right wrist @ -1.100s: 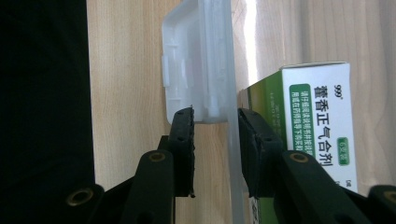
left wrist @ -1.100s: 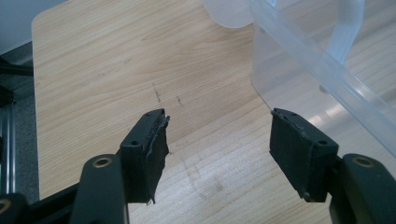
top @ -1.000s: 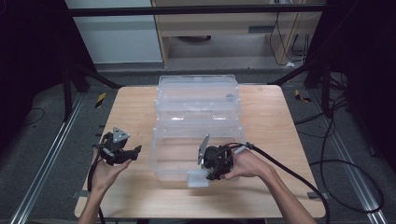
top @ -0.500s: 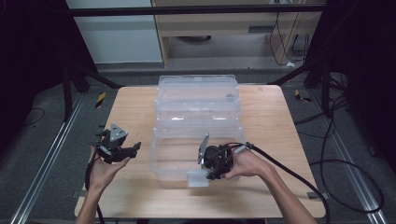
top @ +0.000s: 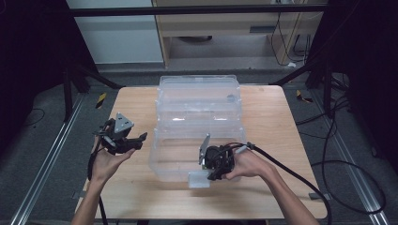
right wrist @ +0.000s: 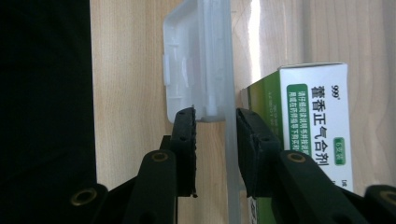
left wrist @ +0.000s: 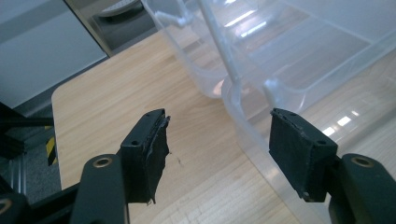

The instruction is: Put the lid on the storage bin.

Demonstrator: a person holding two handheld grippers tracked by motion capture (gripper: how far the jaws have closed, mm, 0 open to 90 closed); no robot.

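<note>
Clear plastic bin (top: pixel 197 140) mid-table, near front edge | my right gripper (top: pixel 213 164) pinches its front wall by the latch (top: pixel 199 179) | left gripper (top: pixel 123 139) open, empty | light, slippery, flexes: I'd grip the rim

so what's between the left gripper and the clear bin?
Bare wooden table between the left gripper and the clear bin, per the high view.

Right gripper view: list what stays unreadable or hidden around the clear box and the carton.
- Green-and-white carton: cut off by the frame's right and bottom edges, lower part behind the right hand-held gripper; its small print is too small.
- Grip on the clear box wall: pad contact unclear.
- Latch: its state is unclear through the translucent plastic.
</note>
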